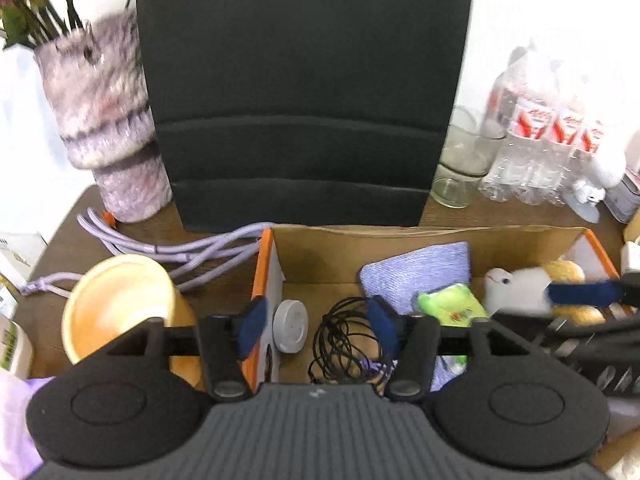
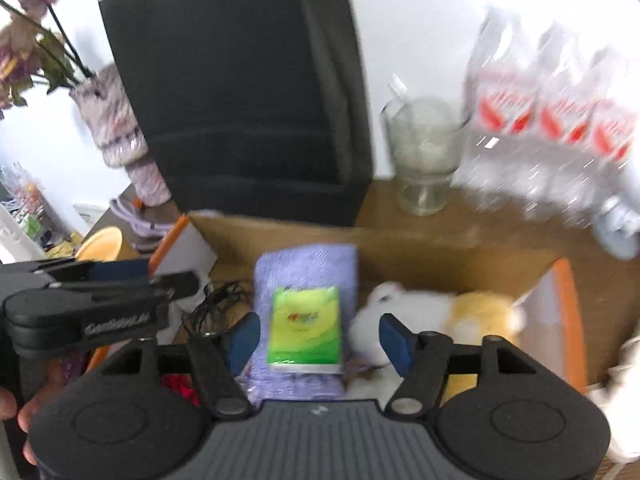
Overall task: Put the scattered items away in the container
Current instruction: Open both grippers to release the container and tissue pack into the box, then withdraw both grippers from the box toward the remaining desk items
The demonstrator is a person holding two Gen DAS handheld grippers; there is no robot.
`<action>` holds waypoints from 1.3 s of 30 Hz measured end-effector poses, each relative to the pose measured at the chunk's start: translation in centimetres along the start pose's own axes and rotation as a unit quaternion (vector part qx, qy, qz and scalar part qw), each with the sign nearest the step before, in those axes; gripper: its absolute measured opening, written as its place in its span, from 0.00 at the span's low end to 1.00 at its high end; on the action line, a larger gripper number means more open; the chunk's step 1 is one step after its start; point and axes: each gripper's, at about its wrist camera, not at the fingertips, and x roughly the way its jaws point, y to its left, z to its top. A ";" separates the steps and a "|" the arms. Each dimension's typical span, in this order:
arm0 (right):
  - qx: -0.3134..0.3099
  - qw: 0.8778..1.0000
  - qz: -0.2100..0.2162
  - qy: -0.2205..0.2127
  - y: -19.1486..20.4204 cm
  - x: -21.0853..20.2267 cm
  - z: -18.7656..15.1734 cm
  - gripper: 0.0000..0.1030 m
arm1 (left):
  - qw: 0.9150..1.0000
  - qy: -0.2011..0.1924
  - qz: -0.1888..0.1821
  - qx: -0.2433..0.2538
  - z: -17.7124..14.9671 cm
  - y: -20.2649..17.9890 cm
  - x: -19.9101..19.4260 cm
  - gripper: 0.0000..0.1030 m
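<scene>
On the left part of the bench [image 1: 60, 240] an orange bowl [image 1: 120, 304] lies tipped on its side, just outside the left wall of the cardboard box [image 1: 400, 248], with a purple cord [image 1: 180, 252] looping behind it toward the back edge. The left gripper [image 1: 316, 324] hangs over that left wall with its fingers [image 1: 252, 320] spread apart and nothing between them; one finger is over the wall and the other is over the inside of the box. So the bowl lies to the left of those fingers, and the left hand is much nearer to it than the right hand. My guess is the bowl comes next, and the hand would have to slide left to reach it. The bowl looks smooth and round, with its open mouth facing up and toward the camera, so a finger could go over its rim. Inside the box, going right, there is a round grey lid [image 1: 291, 326], a tangle of thin black wire [image 1: 344, 340], a folded purple cloth [image 2: 308, 268] with a green tissue pack [image 2: 306, 328] lying on it, long side pointing away, and then a white and yellow plush toy [image 2: 440, 312] by the right wall. The right gripper [image 2: 320, 338] is over the tissue pack with its fingers also wide apart, not pressing on anything.
</scene>
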 end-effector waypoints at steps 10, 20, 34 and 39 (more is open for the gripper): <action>0.006 0.997 -0.077 -0.022 -3.2 -8.2 -1.2 0.78 | 1.000 -0.021 -0.009 0.014 -0.4 -1.3 -6.6 0.94; -0.049 0.990 -0.078 -0.104 -0.2 -11.8 -6.8 0.78 | 0.986 -0.162 0.024 0.040 -6.1 -3.4 -11.7 0.95; -0.054 0.973 -0.052 -0.217 1.0 -15.1 -15.8 0.78 | 0.967 -0.255 -0.002 0.009 -14.3 -4.1 -15.2 0.95; -0.062 0.972 -0.071 -0.216 0.3 -15.7 -22.9 0.78 | 0.973 -0.227 -0.037 0.028 -19.8 -2.5 -15.9 0.99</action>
